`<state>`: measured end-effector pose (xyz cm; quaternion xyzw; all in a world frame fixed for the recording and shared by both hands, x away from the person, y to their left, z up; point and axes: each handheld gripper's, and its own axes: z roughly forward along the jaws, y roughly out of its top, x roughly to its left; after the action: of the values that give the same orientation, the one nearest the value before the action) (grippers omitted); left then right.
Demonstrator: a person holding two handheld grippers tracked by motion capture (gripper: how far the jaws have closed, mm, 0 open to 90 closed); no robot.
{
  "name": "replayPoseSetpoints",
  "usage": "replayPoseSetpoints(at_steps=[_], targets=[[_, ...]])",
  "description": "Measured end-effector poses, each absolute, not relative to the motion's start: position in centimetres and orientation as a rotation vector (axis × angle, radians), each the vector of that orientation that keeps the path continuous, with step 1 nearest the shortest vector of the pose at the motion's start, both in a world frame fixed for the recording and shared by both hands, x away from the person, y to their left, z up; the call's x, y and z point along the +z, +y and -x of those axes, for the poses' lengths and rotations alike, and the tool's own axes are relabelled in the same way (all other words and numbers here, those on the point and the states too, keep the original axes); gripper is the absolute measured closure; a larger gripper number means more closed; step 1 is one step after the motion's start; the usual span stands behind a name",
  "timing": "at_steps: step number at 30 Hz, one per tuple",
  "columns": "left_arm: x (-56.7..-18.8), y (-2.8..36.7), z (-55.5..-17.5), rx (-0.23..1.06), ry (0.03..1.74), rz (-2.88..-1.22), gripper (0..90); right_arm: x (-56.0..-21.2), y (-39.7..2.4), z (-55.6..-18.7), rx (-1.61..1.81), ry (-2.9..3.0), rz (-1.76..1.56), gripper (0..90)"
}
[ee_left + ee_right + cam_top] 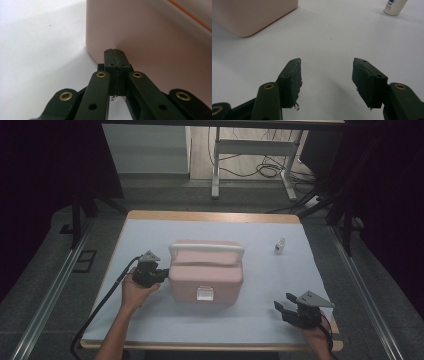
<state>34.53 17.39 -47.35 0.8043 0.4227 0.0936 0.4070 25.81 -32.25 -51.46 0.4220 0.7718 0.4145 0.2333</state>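
Here the left gripper point(161, 273), jaws closed on nothing, noses the pink box's point(206, 275) left side, far nearer than the open-jawed right gripper point(282, 304).

Beyond my work, a small white bottle point(280, 245) stands upright on the white sheet point(260, 315) covering my table point(210, 216), far right. Past the table I see a metal desk frame point(250, 150) with cables point(265, 170) tangled on the floor.
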Motion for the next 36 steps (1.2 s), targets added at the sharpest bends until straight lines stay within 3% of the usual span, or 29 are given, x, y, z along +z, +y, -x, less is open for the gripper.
replayPoseSetpoints(at_steps=[7, 17, 27, 31, 36], targets=[[-47.3, 17.6, -34.4, 0.253, 1.064, -2.002, 84.6, -51.4, -32.3, -25.8, 1.142, 2.113, -1.163, 40.0], [-48.1, 18.8, -32.4, 0.363, 1.068, -2.019, 65.2, -51.3, -32.2, -25.7, 1.172, 2.084, -1.186, 37.6], [-49.3, 18.8, -30.7, 0.368, 1.018, -2.123, 43.3, -51.0, -31.9, -26.0, 1.152, 2.124, -1.232, 39.9], [-49.4, 18.8, -30.1, 0.448, 1.014, -2.184, 42.4, -50.6, -31.6, -26.2, 1.132, 2.159, -1.256, 39.0], [-49.2, 19.4, -29.7, 0.440, 1.017, -2.153, 42.8, -49.5, -31.2, -26.7, 1.079, 2.187, -1.300, 38.2]])
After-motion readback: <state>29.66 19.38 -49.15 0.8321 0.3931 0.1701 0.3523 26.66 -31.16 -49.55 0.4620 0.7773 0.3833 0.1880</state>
